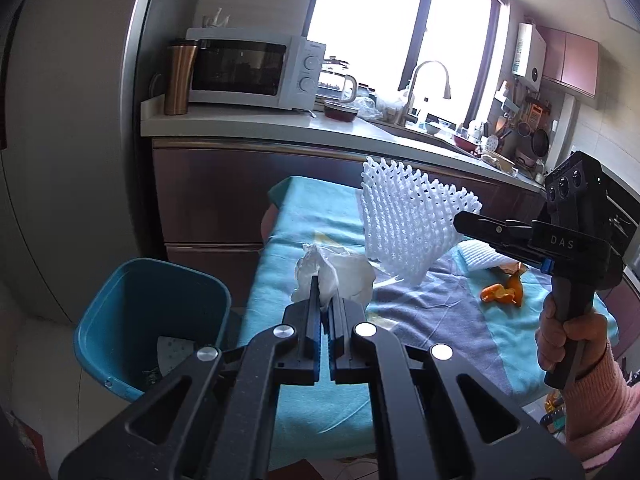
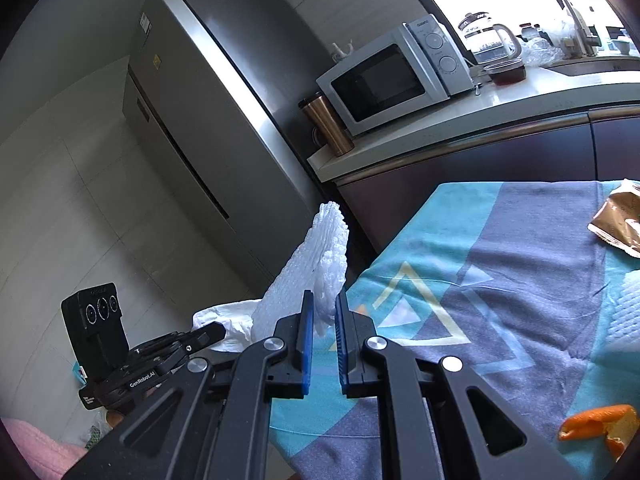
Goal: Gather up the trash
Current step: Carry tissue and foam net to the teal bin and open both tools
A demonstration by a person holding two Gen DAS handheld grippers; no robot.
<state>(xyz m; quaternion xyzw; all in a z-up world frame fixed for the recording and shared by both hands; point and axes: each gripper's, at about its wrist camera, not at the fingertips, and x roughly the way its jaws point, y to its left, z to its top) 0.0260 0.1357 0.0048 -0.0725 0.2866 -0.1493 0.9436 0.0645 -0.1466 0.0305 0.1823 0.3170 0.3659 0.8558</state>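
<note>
left wrist view: left gripper [image 1: 325,280] pinched tight on a crumpled tissue [image 1: 334,276], held over the table edge next to the blue bin [image 1: 120,312]
right wrist view: right gripper [image 2: 323,304] clamped on a white foam net [image 2: 308,272], lifted above the tablecloth [image 2: 520,280]; orange peel [image 2: 600,426] lying on the cloth

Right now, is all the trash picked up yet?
Not yet. The blue bin already holds some scraps. The left gripper pinches a crumpled tissue, and the right gripper holds white foam netting. Orange peel and a brown wrapper remain on the cloth.

Home kitchen: microwave [image 1: 256,68], fridge [image 2: 208,128], tap [image 1: 424,88] over worktop [image 1: 248,122].
</note>
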